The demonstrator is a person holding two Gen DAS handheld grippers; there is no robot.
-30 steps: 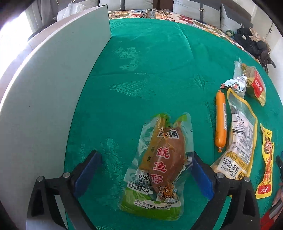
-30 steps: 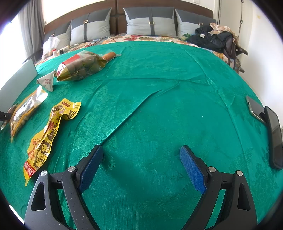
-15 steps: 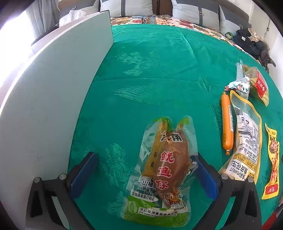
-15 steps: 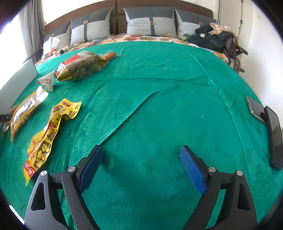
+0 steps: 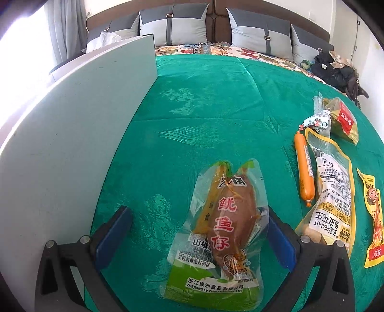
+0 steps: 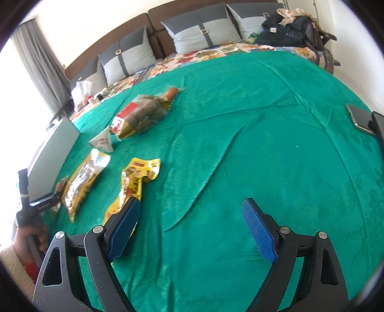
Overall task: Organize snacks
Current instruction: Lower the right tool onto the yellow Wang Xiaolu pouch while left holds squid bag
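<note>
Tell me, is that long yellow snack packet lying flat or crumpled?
Crumpled. In the right wrist view the yellow packet is bent, its top end folded over, on the green bedspread.

I'm over a bed spread with a green blanket [image 6: 240, 148]. At its far end a floral sheet [image 5: 259, 56] meets grey cushions [image 5: 174, 24] against a brown headboard [image 6: 153, 14]. Far left, a grey curtain [image 6: 38, 62] hangs beside a glaring bright window [image 5: 19, 62]. Dark clothes [image 6: 290, 31] are heaped far right by a white wall [image 6: 355, 31].

Bright daylight from the left blows out that edge; fisheye bending and dark corner vignetting, otherwise sharp.
</note>
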